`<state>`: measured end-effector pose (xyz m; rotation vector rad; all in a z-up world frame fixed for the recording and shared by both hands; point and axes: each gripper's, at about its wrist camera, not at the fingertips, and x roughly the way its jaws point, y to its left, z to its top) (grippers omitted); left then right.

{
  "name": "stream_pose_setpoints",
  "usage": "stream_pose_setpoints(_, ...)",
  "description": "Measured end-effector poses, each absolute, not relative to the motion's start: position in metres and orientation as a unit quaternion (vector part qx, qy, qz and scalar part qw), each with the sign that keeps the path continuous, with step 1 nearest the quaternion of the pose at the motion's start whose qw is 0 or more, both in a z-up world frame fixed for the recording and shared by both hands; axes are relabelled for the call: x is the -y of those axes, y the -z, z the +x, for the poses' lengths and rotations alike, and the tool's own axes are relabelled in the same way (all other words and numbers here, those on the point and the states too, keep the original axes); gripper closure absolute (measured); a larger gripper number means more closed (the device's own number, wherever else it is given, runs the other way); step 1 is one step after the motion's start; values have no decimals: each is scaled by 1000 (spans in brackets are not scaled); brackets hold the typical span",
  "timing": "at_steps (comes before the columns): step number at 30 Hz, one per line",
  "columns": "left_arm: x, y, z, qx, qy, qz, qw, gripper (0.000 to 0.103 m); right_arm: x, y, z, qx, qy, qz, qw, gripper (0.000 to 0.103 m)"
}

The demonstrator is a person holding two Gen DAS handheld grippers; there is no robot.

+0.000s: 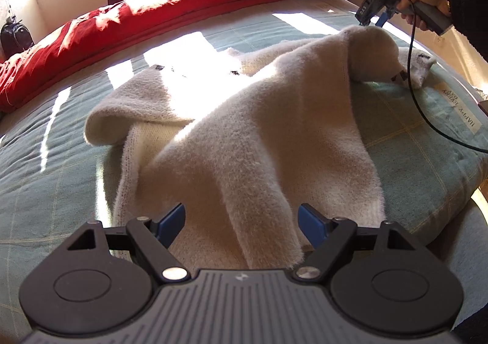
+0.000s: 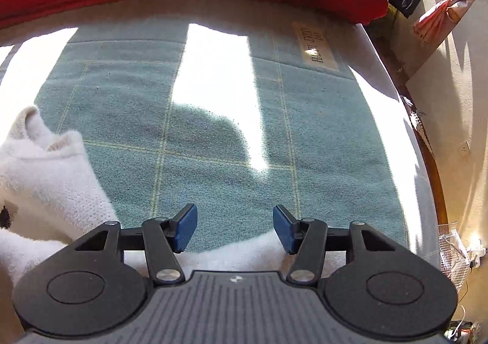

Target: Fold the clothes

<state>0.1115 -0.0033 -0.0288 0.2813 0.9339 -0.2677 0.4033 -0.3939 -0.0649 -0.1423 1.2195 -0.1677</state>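
The left gripper point(image 1: 242, 223) is hanging low over the near end of a cream sweater point(image 1: 244, 136), its blue pads point(image 1: 172, 223) standing wide apart — a fuzzy fold is lying between them, but they are not pinching it. The sweater is sprawling rumpled across the teal blanket point(image 1: 55, 179) on the bed, one sleeve running off toward the far right edge.

The right gripper point(image 2: 235, 228) is hovering with its jaws spread wide too, holding nothing; in its own view the pads point(image 2: 186, 228) are framing bare blanket point(image 2: 213, 142), with the sweater point(image 2: 52, 179) lying at the lower left and under the tool's nose. From the left view that gripper point(image 1: 370, 19) is floating just above the sleeve's hump, gripped by a hand point(image 1: 422, 2) in a dark fleece sleeve point(image 1: 469, 8), a black cable point(image 1: 427, 112) trailing down over the blanket. A red duvet point(image 1: 170, 8) is bunching along the far side.
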Motion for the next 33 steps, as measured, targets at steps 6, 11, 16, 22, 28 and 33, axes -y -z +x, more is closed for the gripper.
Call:
stream_pose_setpoints(6,0,33,114,-452,130,135,872,22,403,81,382,-630,58,-80,770,43)
stream_pose_setpoints(11,7,32,112,-442,142,128,876,22,404,62,312,-634,33,-82,768,43)
stream_pose_setpoints(16,16,24,98,-425,166,122,882,22,391,58,248,-630,12,-63,774,43)
stream_pose_setpoints(22,16,11,79,-407,164,127,890,22,376,81,208,-642,-8,-41,766,43)
stream_pose_setpoints(28,5,6,71,-405,149,125,893,22,376,49,201,-566,-7,-68,822,43)
stream_pose_setpoints(33,2,10,73,-416,136,122,891,22,378,52,211,-547,-41,-127,826,43)
